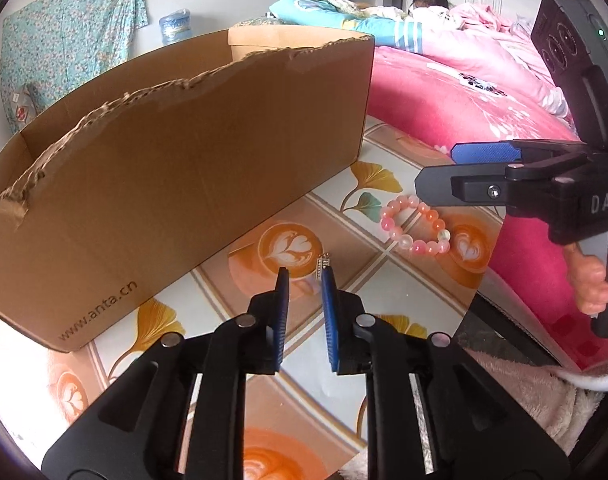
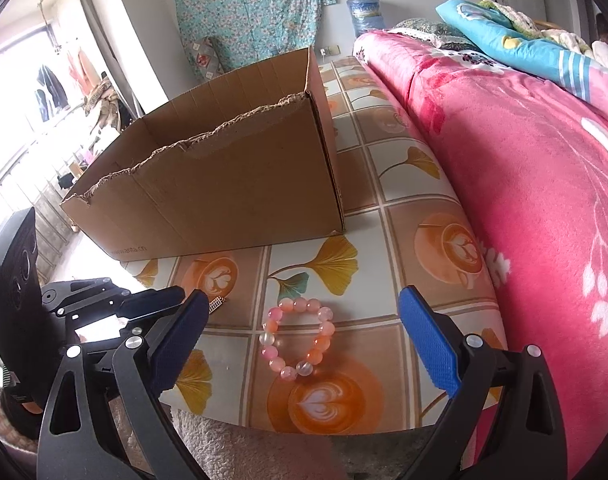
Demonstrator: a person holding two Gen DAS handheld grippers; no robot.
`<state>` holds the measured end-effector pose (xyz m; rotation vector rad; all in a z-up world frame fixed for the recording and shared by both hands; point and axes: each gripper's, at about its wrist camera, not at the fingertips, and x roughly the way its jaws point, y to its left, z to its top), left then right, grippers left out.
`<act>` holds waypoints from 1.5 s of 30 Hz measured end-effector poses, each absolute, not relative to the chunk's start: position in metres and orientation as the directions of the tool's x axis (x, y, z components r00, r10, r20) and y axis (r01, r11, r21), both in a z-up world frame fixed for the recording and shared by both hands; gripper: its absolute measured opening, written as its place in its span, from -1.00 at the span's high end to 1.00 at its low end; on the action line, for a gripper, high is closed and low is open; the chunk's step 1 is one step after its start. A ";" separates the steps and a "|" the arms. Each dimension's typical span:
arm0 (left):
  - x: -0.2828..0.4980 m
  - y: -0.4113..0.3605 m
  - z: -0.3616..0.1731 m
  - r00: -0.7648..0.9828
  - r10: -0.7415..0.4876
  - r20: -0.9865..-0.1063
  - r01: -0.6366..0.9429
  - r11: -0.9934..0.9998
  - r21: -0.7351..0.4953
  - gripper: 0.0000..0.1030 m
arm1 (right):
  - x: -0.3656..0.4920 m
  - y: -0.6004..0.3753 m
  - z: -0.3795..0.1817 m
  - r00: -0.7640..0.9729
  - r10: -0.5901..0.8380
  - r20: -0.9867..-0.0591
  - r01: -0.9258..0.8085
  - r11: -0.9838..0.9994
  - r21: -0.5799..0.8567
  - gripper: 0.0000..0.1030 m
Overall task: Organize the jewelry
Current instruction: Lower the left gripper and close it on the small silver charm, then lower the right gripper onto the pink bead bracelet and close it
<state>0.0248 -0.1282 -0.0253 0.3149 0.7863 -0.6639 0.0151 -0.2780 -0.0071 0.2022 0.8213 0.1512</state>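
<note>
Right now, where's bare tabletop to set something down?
Free: tablecloth strip between cardboard box and pink blanket. Crowded: near edge, with bead bracelet, small silver clasp and both grippers.

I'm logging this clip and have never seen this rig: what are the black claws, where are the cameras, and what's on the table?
A person holds two hand-held pincers, each carrying a camera that looks along its fingers; one picture comes from each. The left gripper, jaws narrowly apart, holds nothing; a small silver piece lies at its tips. The right gripper, wide open, hovers over a pink bead bracelet. Both pieces lie on a patterned tablecloth beside a torn cardboard box.
</note>
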 end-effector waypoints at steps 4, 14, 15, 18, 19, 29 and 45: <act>0.030 -0.141 -0.030 0.513 -0.416 -0.751 0.669 0.742 0.046 0.70 | 0.013 -0.279 -0.007 0.673 0.202 -0.711 -0.049 0.972 0.230 -0.81; 0.033 -0.150 -0.028 0.503 -0.411 -0.760 0.693 0.718 0.071 0.91 | 0.018 -0.291 -0.015 0.667 0.203 -0.717 -0.027 0.968 0.248 -0.81; 0.033 -0.149 -0.028 0.504 -0.412 -0.759 0.693 0.718 0.070 0.92 | 0.018 -0.291 -0.015 0.668 0.204 -0.715 -0.028 0.968 0.250 -0.80; 0.033 -0.145 -0.029 0.510 -0.404 -0.759 0.683 0.727 0.071 0.92 | 0.017 -0.291 -0.014 0.670 0.207 -0.713 -0.029 0.967 0.254 -0.79; 0.033 -0.142 -0.029 0.511 -0.400 -0.761 0.677 0.732 0.071 0.92 | 0.017 -0.290 -0.013 0.670 0.209 -0.713 -0.032 0.967 0.253 -0.78; 0.032 -0.095 -0.029 0.552 -0.319 -0.771 0.565 0.823 0.064 0.93 | 0.010 -0.263 -0.004 0.630 0.326 -0.704 -0.199 0.945 0.259 -0.32; 0.034 -0.079 -0.028 0.572 -0.256 -0.780 0.474 0.879 0.059 0.93 | 0.028 -0.232 -0.028 0.516 0.160 -0.842 -0.196 0.978 0.065 0.32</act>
